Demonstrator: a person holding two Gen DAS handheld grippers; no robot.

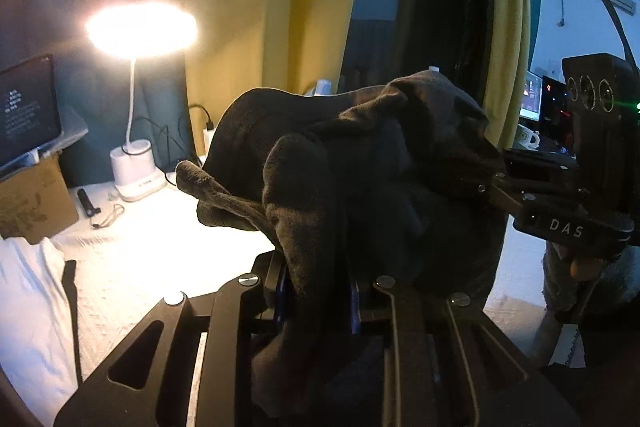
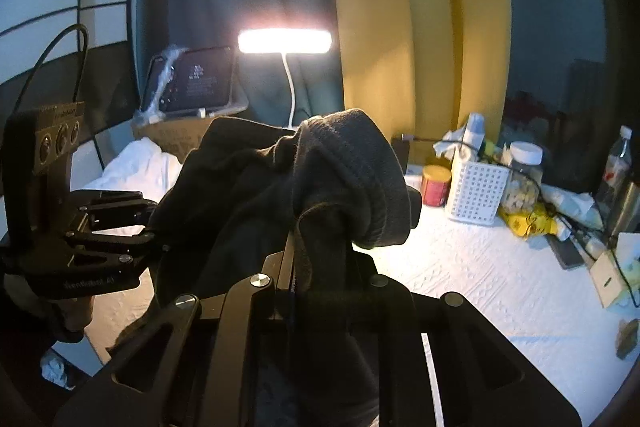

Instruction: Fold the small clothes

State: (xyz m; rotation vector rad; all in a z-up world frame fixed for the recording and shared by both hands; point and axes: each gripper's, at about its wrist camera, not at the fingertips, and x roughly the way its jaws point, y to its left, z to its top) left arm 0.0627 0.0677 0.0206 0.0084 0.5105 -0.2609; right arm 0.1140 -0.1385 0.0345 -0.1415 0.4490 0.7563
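1. The left gripper (image 1: 316,267) was clamped narrowly on one edge of the dark grey, soft knit garment (image 1: 360,163).
2. The right gripper (image 2: 320,259) pinched its other, ribbed edge (image 2: 360,179).
3. The garment hung bunched between both tools, lifted off the white textured bedsheet (image 2: 480,267).
4. A glowing white desk lamp (image 1: 140,31) stood behind, by yellow curtains (image 1: 260,7).

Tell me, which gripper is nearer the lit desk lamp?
Left. The left gripper has the lamp just ahead to its left; the right gripper sits on the far side.
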